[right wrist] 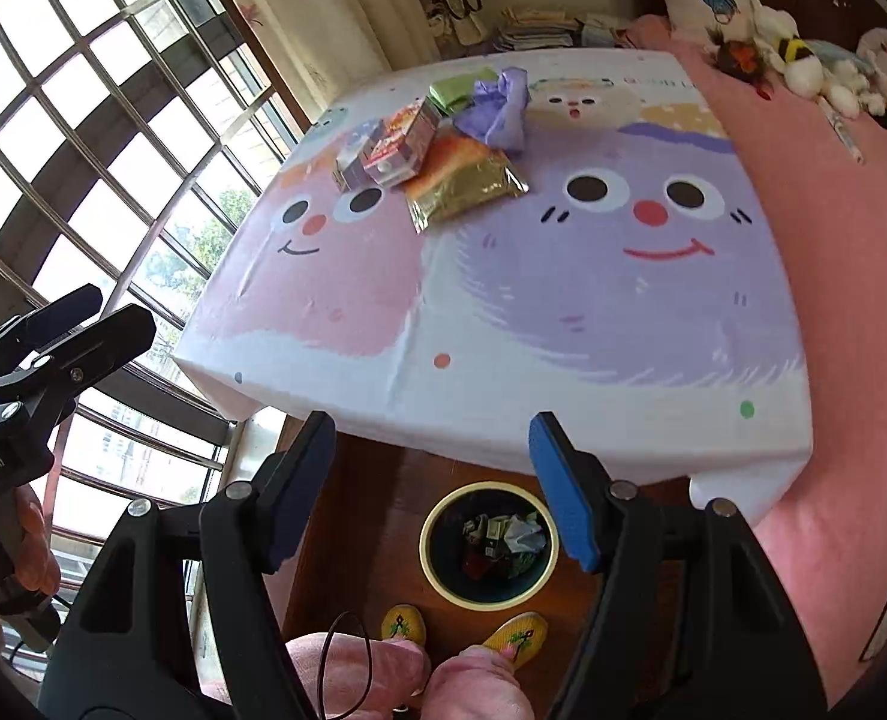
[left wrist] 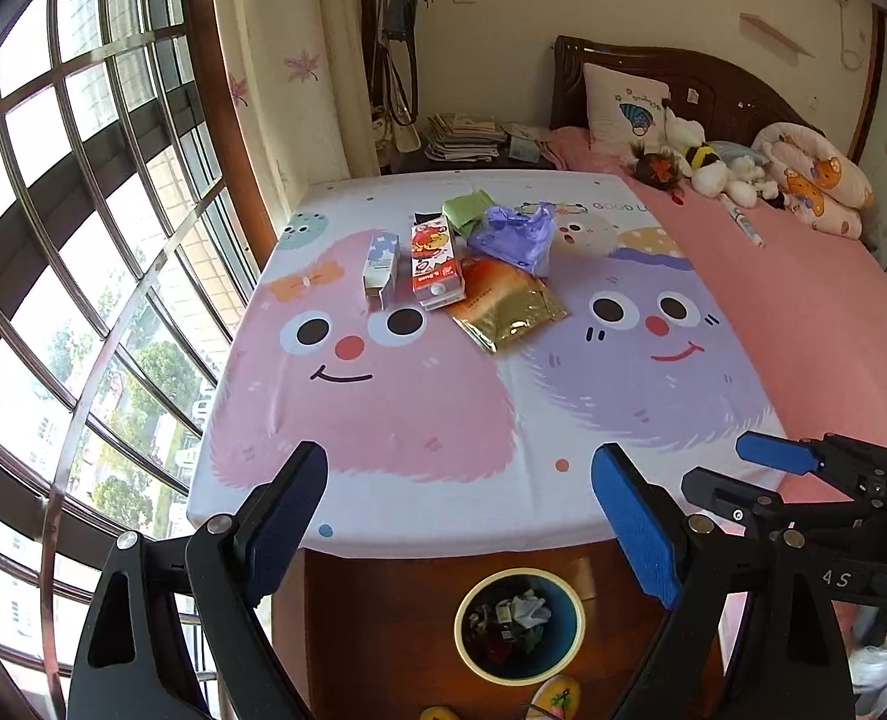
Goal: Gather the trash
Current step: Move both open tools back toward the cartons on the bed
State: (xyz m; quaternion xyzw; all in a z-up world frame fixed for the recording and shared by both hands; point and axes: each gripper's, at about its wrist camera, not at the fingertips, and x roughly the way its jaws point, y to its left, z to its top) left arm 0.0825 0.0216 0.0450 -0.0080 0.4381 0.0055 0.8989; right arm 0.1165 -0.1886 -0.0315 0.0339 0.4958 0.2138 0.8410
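A: We see the trash in one cluster at the far side of the bed: a red carton [left wrist: 435, 264], a small box [left wrist: 379, 271] just to its left, a gold pouch [left wrist: 506, 306] touching the carton's right side, a purple bag [left wrist: 510, 235] and a green packet [left wrist: 469, 209] behind.

B: The bin [left wrist: 519, 624] stands on the wooden floor at the foot of the bed, already holding crumpled scraps.

A: Our left tool [left wrist: 461, 516] hangs wide open above the bin, with nothing between its pads. The right tool [right wrist: 431, 486] is just as wide and just as empty.

B: From the left wrist we catch the right tool's blue pad at the right edge, and the headboard with a pillow [left wrist: 623, 102] and plush toys [left wrist: 707, 171].

A: Only the right wrist gives us the person's knees [right wrist: 407, 678] and yellow slippers [right wrist: 515, 636] beside the bin, plus the hand [right wrist: 29, 546] holding the left tool at the window side.
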